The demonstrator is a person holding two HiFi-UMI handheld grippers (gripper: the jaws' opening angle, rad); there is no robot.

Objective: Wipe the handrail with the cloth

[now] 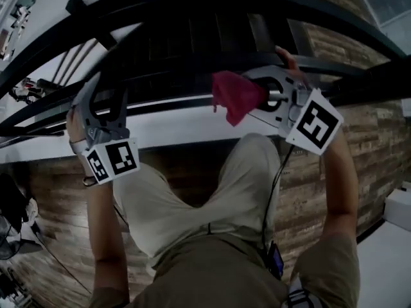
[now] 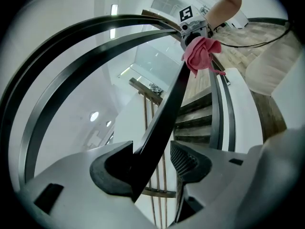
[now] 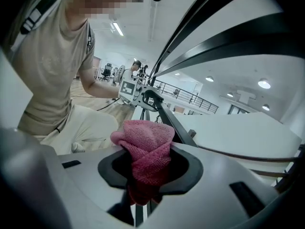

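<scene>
Right hand-held gripper (image 3: 148, 170) clamps the cloth (image 3: 145, 144) beside the handrail (image 2: 164, 113) — which runs leftward between the left hand-held gripper's (image 2: 153, 168) parted jaws.

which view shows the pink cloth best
The right gripper view: the cloth fills the middle, clamped in the right gripper, with its weave clear. The head view shows it as a bunched lump at that gripper's tip. The left gripper view shows it small, far along the handrail.
</scene>
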